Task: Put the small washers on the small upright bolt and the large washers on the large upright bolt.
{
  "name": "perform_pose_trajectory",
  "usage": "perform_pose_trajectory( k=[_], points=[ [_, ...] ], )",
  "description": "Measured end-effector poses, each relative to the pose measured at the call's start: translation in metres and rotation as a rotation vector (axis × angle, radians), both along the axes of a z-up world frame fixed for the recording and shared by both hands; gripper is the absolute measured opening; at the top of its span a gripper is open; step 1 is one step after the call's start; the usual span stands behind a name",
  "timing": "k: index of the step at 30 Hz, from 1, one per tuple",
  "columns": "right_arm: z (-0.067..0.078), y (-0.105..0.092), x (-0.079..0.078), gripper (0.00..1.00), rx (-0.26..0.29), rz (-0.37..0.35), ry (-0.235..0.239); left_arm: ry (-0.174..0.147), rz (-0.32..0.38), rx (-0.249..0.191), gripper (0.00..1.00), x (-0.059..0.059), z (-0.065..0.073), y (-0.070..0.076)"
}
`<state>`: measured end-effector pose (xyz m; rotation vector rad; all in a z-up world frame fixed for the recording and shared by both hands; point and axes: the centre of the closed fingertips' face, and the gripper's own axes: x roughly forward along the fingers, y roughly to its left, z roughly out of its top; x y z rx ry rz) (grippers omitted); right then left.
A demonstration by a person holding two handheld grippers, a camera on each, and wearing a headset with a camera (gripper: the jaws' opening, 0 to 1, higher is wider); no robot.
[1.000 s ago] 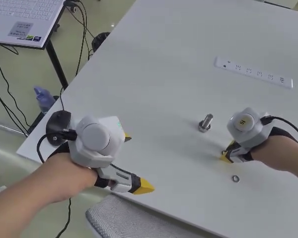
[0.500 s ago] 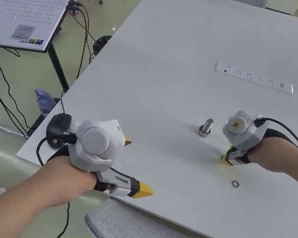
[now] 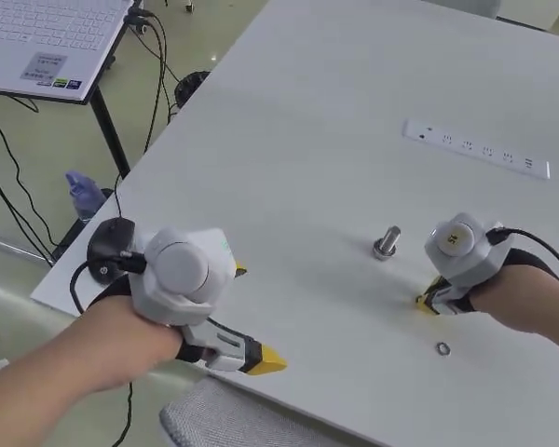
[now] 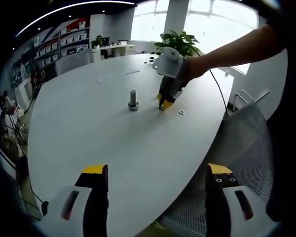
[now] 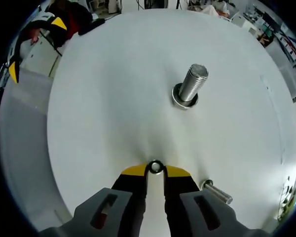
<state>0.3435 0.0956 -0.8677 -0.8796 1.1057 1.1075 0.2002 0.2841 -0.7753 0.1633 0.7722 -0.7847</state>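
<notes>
The large bolt (image 3: 386, 242) stands upright on the white table (image 3: 335, 112), with a washer (image 5: 184, 101) around its foot. My right gripper (image 3: 428, 301) points down at the table just right of the bolt. Its yellow tips (image 5: 155, 170) are shut on a small washer (image 5: 156, 167) that rests on the tabletop. A small bolt (image 5: 216, 192) stands close beside the right jaw. Another small washer (image 3: 443, 349) lies loose nearer the table's front edge. My left gripper (image 3: 254, 315) is open and holds nothing, at the front left edge, far from the bolts.
A white power strip (image 3: 475, 147) lies at the back right of the table. Off the table's left edge are a laptop (image 3: 47, 37) on a stand, hanging cables and a blue bottle (image 3: 84, 194) on the floor. A grey mesh chair (image 3: 224, 419) sits below the front edge.
The right gripper rocks slightly in place at the same spot beside the large bolt. The left gripper has barely moved. The head camera has drifted a little.
</notes>
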Motion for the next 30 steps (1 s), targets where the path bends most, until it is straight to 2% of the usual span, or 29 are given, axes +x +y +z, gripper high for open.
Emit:
perform_pose_trajectory(
  k=[5, 13, 23, 30],
  points=[
    [0.001, -0.001, 0.001, 0.13, 0.007, -0.006, -0.001, 0.001, -0.001, 0.004, 0.80, 0.000, 0.000, 0.000],
    [0.012, -0.006, -0.005, 0.12, 0.026, -0.029, 0.011, -0.003, 0.001, 0.007, 0.79, 0.001, -0.001, 0.000],
    [0.030, -0.023, -0.006, 0.12, 0.048, -0.064, 0.000, -0.009, -0.002, 0.007, 0.78, 0.005, 0.001, -0.002],
    [0.039, -0.044, -0.005, 0.12, 0.052, -0.099, -0.013, -0.013, -0.008, 0.008, 0.78, 0.008, 0.001, -0.006]
  ],
)
